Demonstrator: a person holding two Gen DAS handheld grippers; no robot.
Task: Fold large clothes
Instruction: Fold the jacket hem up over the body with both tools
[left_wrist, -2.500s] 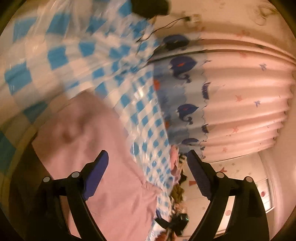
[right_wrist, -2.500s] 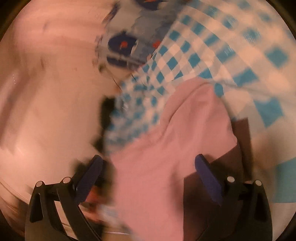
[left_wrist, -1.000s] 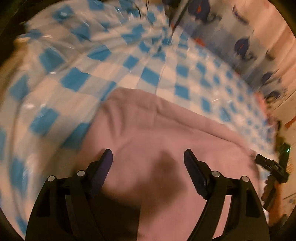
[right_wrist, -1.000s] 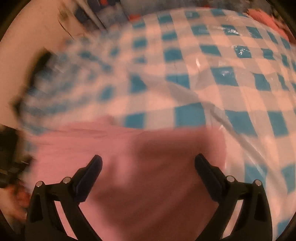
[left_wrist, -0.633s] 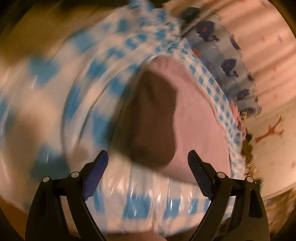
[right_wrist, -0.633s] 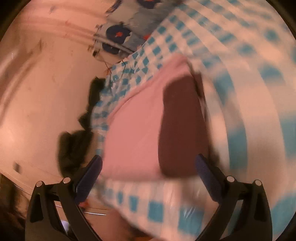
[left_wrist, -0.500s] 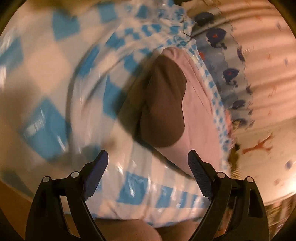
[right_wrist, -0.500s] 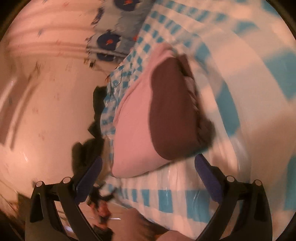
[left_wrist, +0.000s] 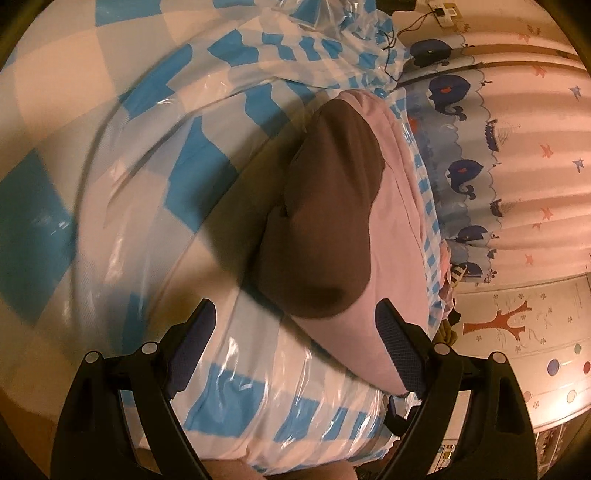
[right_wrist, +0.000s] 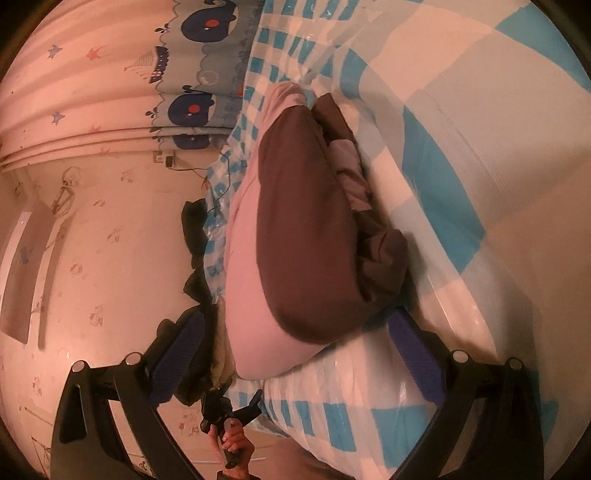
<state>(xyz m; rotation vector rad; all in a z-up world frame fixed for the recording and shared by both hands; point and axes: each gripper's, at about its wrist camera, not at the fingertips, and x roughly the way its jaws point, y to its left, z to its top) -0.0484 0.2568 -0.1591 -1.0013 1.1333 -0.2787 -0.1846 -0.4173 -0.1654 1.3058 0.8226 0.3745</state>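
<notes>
A folded garment, pink (left_wrist: 395, 236) with a dark brown panel (left_wrist: 325, 206) on top, lies on a bed covered by a blue-and-white checked sheet under clear plastic (left_wrist: 110, 155). My left gripper (left_wrist: 295, 343) is open and empty, held back from the garment's near end. In the right wrist view the same garment shows pink (right_wrist: 243, 243) and brown (right_wrist: 303, 229), with bunched folds along its right side. My right gripper (right_wrist: 295, 354) is open and empty, just short of the garment's near corner.
A whale-print curtain (left_wrist: 458, 173) hangs beyond the bed, and it also shows in the right wrist view (right_wrist: 192, 74). A dark cloth pile (right_wrist: 195, 236) sits by the bed's far edge. A hand holding a gripper (right_wrist: 229, 424) appears below. A wall socket with cable (left_wrist: 439, 13) is at the top.
Both grippers pulled back from directly over the pink garment and swung away. The folded garment now lies free on the bed with both grippers open and clear of it.
</notes>
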